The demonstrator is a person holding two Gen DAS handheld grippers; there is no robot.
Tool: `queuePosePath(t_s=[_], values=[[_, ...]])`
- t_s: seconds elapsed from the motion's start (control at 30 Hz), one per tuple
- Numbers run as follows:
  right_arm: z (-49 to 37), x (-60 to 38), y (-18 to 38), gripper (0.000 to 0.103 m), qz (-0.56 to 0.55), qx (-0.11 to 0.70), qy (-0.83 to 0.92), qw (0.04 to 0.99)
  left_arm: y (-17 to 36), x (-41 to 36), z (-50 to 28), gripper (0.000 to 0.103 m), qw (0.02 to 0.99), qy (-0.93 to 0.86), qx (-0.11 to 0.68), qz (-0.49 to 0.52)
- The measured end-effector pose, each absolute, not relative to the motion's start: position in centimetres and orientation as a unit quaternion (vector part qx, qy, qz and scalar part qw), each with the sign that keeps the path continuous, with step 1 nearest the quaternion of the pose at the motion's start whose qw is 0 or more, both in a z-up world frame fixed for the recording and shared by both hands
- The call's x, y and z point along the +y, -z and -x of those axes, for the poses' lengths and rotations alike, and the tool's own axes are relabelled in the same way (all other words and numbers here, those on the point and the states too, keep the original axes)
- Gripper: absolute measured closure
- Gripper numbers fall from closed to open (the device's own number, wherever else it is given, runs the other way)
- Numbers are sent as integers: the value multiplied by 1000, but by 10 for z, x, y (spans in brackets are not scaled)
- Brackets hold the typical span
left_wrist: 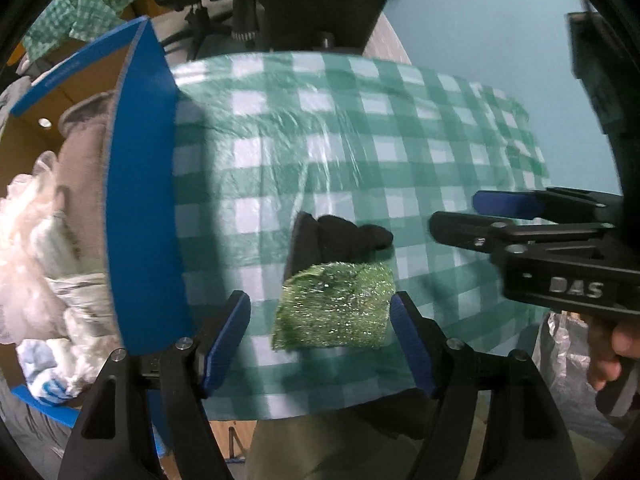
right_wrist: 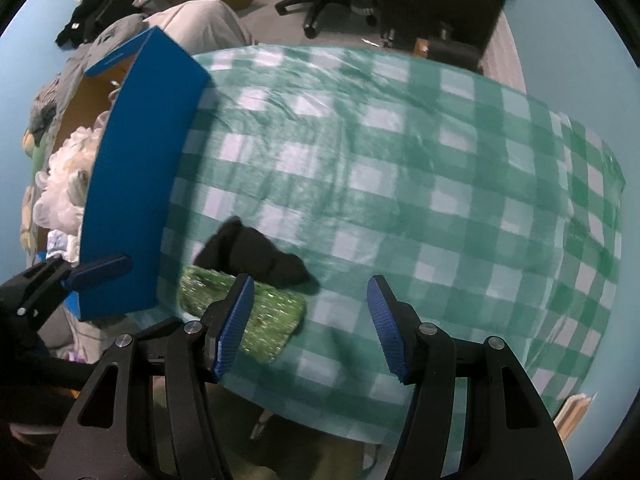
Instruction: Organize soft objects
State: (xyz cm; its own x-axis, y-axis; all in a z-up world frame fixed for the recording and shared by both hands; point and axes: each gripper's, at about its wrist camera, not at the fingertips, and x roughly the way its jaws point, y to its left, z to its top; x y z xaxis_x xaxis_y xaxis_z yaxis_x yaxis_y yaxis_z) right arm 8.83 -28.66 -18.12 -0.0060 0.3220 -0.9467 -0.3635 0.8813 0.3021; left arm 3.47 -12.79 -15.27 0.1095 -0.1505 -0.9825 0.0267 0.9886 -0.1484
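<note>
We hold our left gripper [left_wrist: 320,336] open around the green scrubber [left_wrist: 336,308] near the tabletop's [right_wrist: 440,184] front edge; our right gripper [right_wrist: 310,324] hovers open beside it.

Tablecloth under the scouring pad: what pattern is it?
Green-and-white gingham check on the tablecloth; clearest in the right wrist view.

The right gripper [right_wrist: 310,322] hangs open over the checked cloth [right_wrist: 440,184]. A green sponge [right_wrist: 272,308] touches a black cloth [right_wrist: 252,252] near the blue box [right_wrist: 136,184].
</note>
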Motion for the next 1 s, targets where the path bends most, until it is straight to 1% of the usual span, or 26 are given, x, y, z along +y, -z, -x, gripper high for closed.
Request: queuePosePath(t_s=[0.17, 0.27, 0.37, 0.57, 0.73, 1.0], values=[[-85, -307, 185, 43, 2, 671, -233, 704, 177, -143, -36, 29, 732, 52, 679, 26], [-83, -318, 188, 43, -3, 674, -227, 703, 192, -148, -37, 27, 724, 42, 689, 15], [-82, -324, 190, 43, -6, 676, -223, 702, 206, -150, -38, 27, 718, 27, 695, 4], [-79, -331, 191, 43, -11, 677, -221, 702, 233, -149, -41, 27, 708, 7, 706, 14], [-76, -334, 192, 43, -12, 679, -220, 700, 233, -150, -45, 26, 720, 15, 693, 17], [-73, -345, 196, 43, -20, 683, -207, 700, 228, -177, -67, 26, 732, 43, 680, -12]])
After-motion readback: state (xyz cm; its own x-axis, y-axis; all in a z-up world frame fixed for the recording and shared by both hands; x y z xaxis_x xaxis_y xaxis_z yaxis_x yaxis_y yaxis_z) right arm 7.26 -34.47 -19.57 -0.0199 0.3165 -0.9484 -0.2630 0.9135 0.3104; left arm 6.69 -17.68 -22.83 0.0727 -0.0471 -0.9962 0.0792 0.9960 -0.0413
